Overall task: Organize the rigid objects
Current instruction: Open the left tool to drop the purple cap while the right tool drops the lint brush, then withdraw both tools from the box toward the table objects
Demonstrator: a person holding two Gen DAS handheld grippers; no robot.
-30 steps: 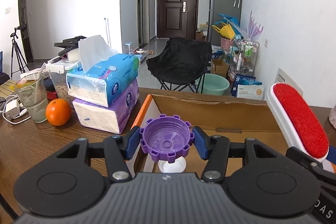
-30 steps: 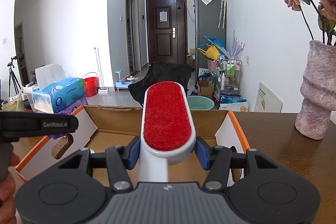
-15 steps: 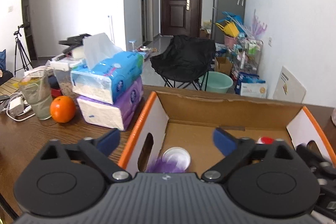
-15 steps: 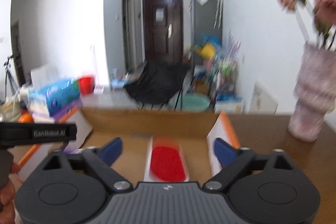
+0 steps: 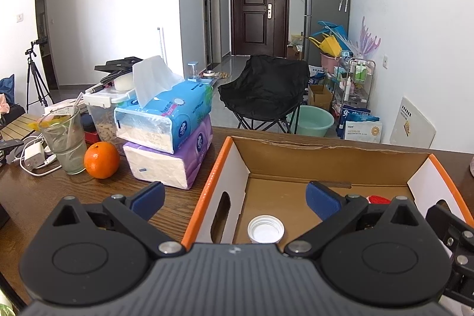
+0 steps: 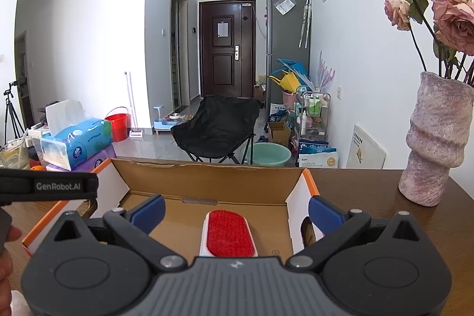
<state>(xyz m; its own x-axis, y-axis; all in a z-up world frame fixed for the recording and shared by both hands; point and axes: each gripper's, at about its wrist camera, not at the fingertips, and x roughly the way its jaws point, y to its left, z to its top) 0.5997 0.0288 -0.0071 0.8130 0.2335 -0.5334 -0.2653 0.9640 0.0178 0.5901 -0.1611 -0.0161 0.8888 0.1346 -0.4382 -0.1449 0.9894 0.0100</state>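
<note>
Left wrist view: left hand-held gripper (image 5: 234, 197) spread wide, blue pads (image 5: 148, 199) far apart, nothing between them. Below, an open brown cardboard box with orange-edged white flaps (image 5: 326, 165) on the dark wooden surface (image 5: 44, 197). On the box floor, a white ribbed plastic bottle cap (image 5: 265, 228) lying open side up near the left wall; a sliver of red (image 5: 379, 199) visible toward the right side. Left of the box: two stacked tissue packs, blue on purple (image 5: 169, 135), a round orange fruit (image 5: 101, 160) and a clear glass tumbler (image 5: 64, 142).

Right wrist view: right hand-held gripper (image 6: 235, 212) likewise wide open and holding nothing. Red-bristled lint brush with white plastic body (image 6: 229, 233) lying flat on the box floor, between the spread pads. Mottled pink ceramic vase with dried roses (image 6: 437, 138) standing on the surface right of the box.
</note>
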